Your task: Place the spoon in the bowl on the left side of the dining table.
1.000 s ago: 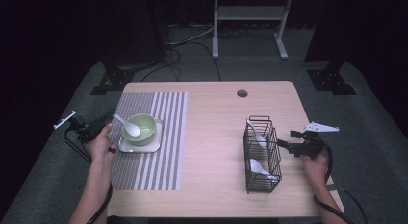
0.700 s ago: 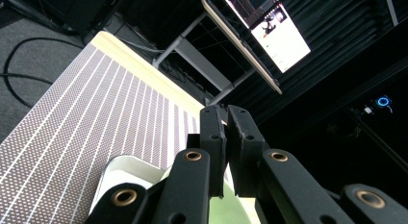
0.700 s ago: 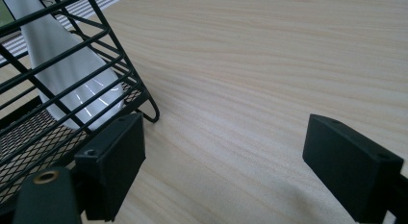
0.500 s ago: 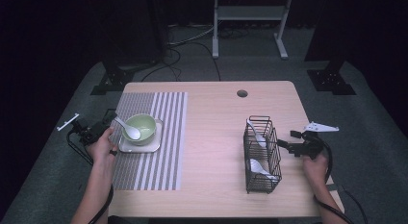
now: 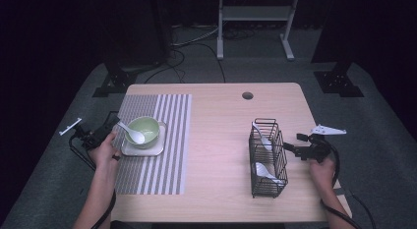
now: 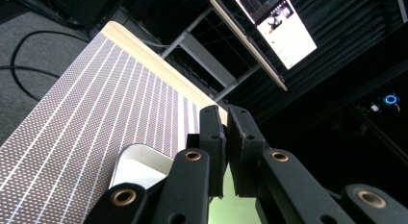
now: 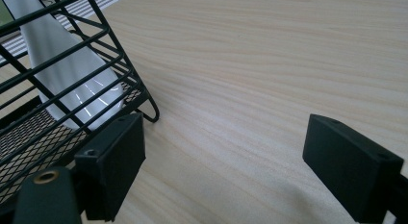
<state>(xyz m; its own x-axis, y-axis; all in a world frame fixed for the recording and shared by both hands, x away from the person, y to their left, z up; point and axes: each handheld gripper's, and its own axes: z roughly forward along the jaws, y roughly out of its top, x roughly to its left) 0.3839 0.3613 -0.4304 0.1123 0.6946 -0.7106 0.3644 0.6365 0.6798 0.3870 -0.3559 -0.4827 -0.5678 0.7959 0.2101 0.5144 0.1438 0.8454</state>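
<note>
On striped mat (image 5: 157, 140), left side of surface (image 5: 221, 140): green bowl (image 5: 145, 130) on white tray (image 5: 143, 148), white spoon (image 5: 132, 132) resting in it. Left claw (image 5: 112, 125) at spoon handle, jaws nearly together; cannot tell whether handle is pinched. Right claw (image 5: 291, 148) jaws wide apart, empty, just beside wire basket (image 5: 266, 157) holding two spoons. Risk: lifting on a poor pinch, dropping spoon, tipping bowl.

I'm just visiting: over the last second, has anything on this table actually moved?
Only a little. The left gripper and its hand edged back toward the person's side, near the handle of the white spoon lying in the green bowl; its fingers are nearly closed. The right gripper stayed open beside the wire basket. The bowl, its tray and the basket's two spoons did not shift.
</note>
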